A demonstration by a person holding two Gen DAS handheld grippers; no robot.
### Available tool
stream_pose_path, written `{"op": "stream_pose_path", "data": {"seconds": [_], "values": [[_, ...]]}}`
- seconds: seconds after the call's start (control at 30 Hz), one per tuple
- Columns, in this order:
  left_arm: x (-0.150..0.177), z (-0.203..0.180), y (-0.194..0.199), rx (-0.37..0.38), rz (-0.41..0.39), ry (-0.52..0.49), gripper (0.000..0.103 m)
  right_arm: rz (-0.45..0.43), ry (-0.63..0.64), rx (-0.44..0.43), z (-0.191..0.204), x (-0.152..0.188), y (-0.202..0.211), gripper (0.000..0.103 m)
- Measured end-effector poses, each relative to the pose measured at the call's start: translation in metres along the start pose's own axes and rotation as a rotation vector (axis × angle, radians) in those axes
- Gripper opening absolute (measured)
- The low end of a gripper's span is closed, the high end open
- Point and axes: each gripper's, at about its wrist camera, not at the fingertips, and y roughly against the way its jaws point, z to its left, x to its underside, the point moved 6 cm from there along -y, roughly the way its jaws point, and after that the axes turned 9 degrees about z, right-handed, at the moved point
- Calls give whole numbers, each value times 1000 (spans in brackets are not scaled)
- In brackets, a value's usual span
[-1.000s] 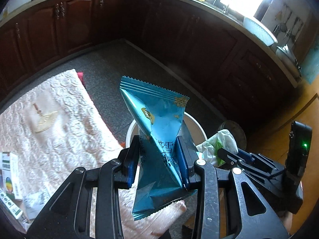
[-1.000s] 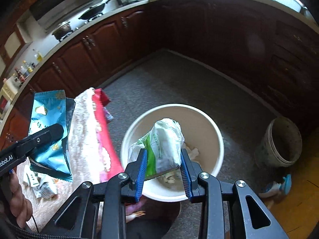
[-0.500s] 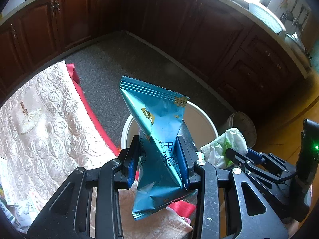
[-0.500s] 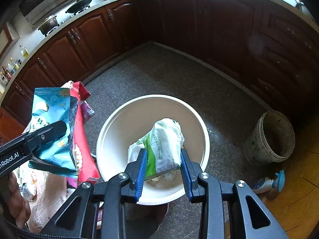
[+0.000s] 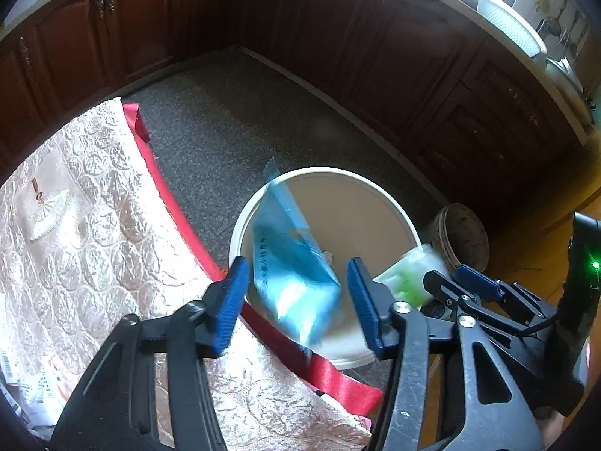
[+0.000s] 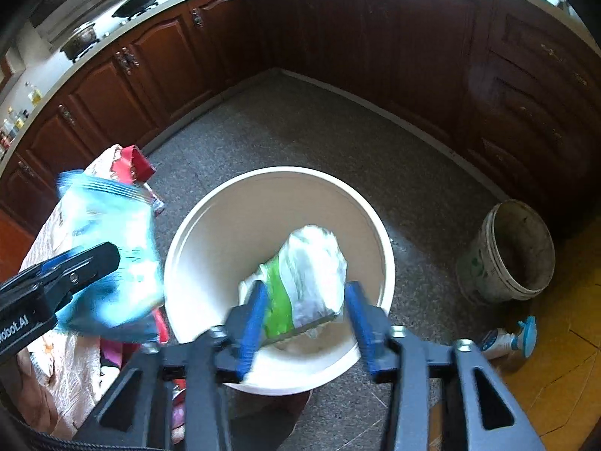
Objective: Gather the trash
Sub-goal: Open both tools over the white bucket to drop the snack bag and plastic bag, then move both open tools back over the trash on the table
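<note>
My left gripper (image 5: 297,265) hangs over the white bin (image 5: 353,218) and its jaws are opening. A blue snack packet (image 5: 293,274), blurred, drops between the fingers with a gap at both pads. In the right wrist view the same packet (image 6: 105,248) shows beside the left gripper (image 6: 75,267). My right gripper (image 6: 306,289) is also opening above the bin (image 6: 225,233). A crumpled white-and-green plastic bag (image 6: 308,274) sits between its fingers, loose from the right pad.
A table under a cream quilted cloth (image 5: 75,244) with red trim (image 5: 169,195) stands left of the bin. A dirty small bucket (image 6: 511,251) and a spray bottle (image 6: 507,338) are on the floor at right. Dark wooden cabinets ring the grey floor.
Both grippers sank toward the bin and their jaws spread apart. The blue packet, held upright before, is now slipping down into the bin. The white-and-green bag is no longer squeezed.
</note>
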Motion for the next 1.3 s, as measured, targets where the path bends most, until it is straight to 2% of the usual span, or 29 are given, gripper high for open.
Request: {"op": "stream_pose_path", "data": {"seconds": [0.07, 0.33, 0.57, 0.67, 0.73, 0.93, 1.03, 1.17, 1.3], "values": [[1, 1, 1, 10, 2, 8, 60, 4, -1, 4, -2, 2, -1, 47], [10, 1, 14, 11, -1, 24, 61, -2, -5, -6, -1, 9, 3, 48], [20, 8, 41, 14, -16, 44, 61, -22, 13, 0, 8, 13, 16, 49], [24, 13, 61, 7, -44, 51, 61, -43, 31, 14, 16, 15, 26, 58], [28, 16, 70, 2, -59, 57, 61, -60, 49, 20, 24, 17, 34, 60], [46, 47, 113, -22, -111, 95, 61, -84, 103, -2, 56, 22, 55, 61], [56, 68, 131, -41, -123, 121, 61, -87, 144, -50, 83, 26, 65, 64], [74, 105, 156, -78, -141, 171, 61, -97, 224, -71, 120, 33, 73, 68], [94, 144, 174, -106, -144, 222, 61, -75, 305, -117, 162, 45, 72, 71]]}}
